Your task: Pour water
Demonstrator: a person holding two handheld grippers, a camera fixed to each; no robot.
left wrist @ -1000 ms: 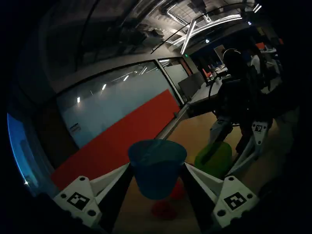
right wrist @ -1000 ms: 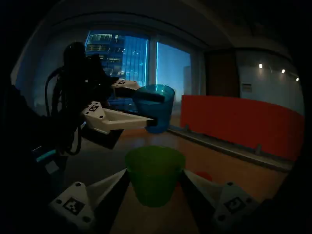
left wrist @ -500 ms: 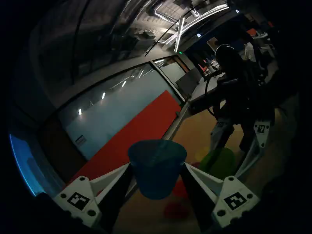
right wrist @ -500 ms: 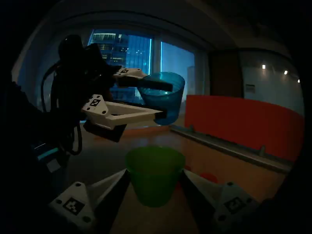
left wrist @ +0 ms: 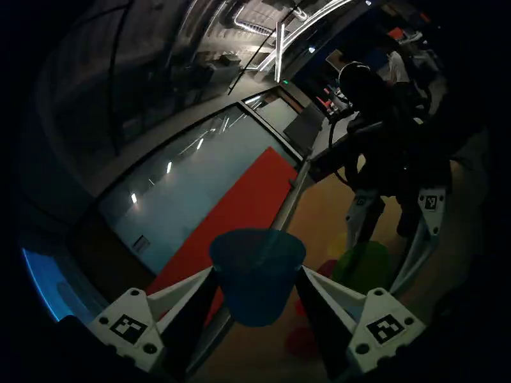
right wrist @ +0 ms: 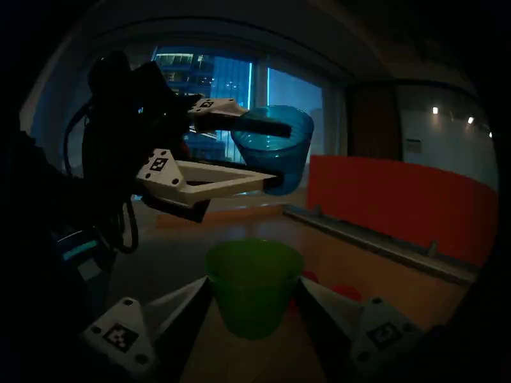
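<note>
the step in hand, as i judge it, is to bring the blue cup (right wrist: pixel 274 150) over the green cup (right wrist: pixel 253 287) and pour. to do it well, the blue rim should first come right over the green mouth. then the left wrist should roll slowly, so that the water falls inside and not on the counter (right wrist: pixel 358 265). the green cup should be held level and quiet during this. if there is water in the blue cup, i cannot tell in this dim light.

for the pose, the left gripper (right wrist: pixel 280 156) is pinching the blue cup by its sides, one finger on each wall. it holds the cup high over the counter, almost upright with only a slight lean. in the right gripper view it comes in from the left, with the fingers reaching nearly level. the blue cup hangs above the green one and a little farther back, not touching it. the right gripper (right wrist: pixel 253 284) is pressed onto the green cup, both fingers against its wall, and holds it low and upright. whether this cup rests on the counter i cannot tell.
</note>
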